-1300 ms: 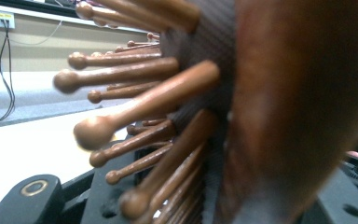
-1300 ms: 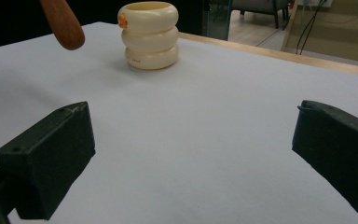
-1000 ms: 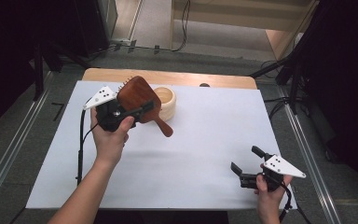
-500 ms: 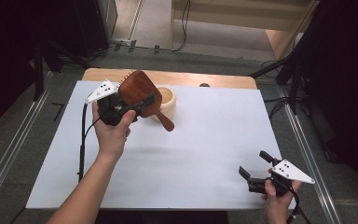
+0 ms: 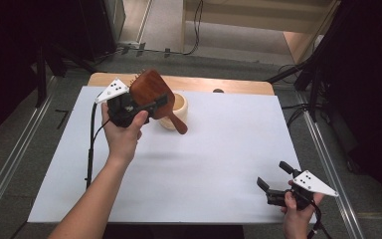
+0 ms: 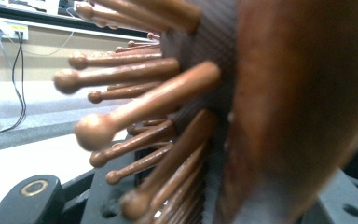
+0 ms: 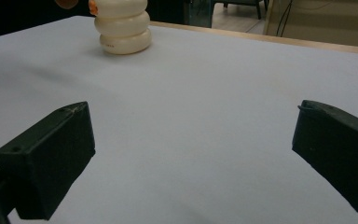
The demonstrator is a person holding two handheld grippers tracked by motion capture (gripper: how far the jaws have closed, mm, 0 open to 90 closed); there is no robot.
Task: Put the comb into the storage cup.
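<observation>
White-covered table (image 5: 219,164). Cream ribbed wooden cup (image 5: 176,110) near its far edge. Left gripper (image 5: 144,106) clenched on brown wooden paddle hairbrush (image 5: 151,89), raised just over the cup; likely next: lower handle in. Right gripper (image 5: 274,183) released, idle.

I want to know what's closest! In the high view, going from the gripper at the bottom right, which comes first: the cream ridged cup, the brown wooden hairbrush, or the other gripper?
1. Cream ridged cup, nearest the right gripper, up-table.
2. Brown wooden hairbrush, just left of the cup.
3. Left gripper, holding the brush; too close to it to rank apart.
</observation>
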